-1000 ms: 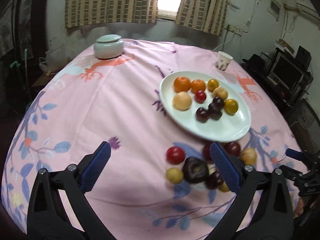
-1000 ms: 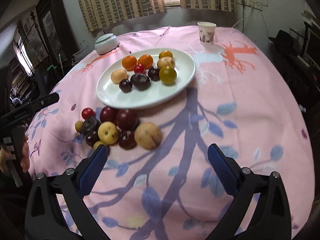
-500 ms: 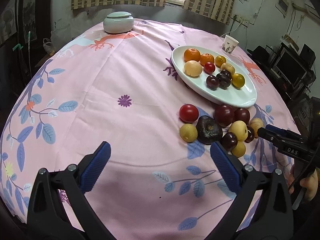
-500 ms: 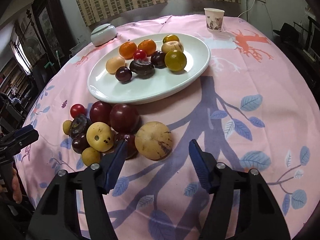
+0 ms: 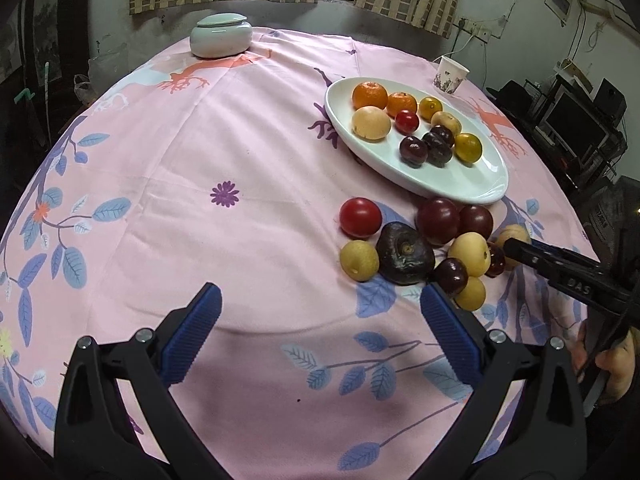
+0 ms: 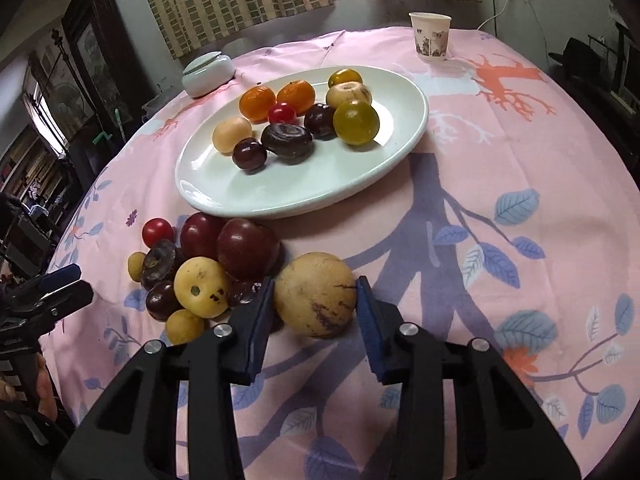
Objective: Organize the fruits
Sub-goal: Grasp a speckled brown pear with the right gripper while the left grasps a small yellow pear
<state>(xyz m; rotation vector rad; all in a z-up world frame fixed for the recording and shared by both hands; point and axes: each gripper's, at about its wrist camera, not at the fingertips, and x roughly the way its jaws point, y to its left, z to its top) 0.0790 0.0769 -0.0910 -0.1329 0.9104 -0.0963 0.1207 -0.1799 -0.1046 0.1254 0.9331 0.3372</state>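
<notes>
A white oval plate (image 6: 360, 184) (image 5: 472, 184) holds several fruits: oranges, plums, yellow ones. In front of it a loose pile (image 6: 208, 256) (image 5: 420, 248) of plums, a red tomato and yellow fruits lies on the pink cloth. At the pile's right end sits a large tan fruit (image 6: 316, 306) (image 5: 514, 234). My right gripper (image 6: 315, 284) has this fruit between its blue pads; the jaws are closing and both pads touch its sides. My left gripper (image 5: 320, 320) hangs open over bare cloth, left of and nearer than the pile, nothing between its fingers.
A lidded pale ceramic jar (image 5: 221, 36) (image 6: 208, 74) stands at the far left of the round table. A paper cup (image 5: 450, 76) (image 6: 430, 36) stands beyond the plate. Dark furniture and monitors (image 5: 576, 120) line the room's right side.
My right gripper came forward to the tan fruit and its jaws narrowed from wide apart to touching it. My left gripper sank a little toward the cloth and stayed open.
</notes>
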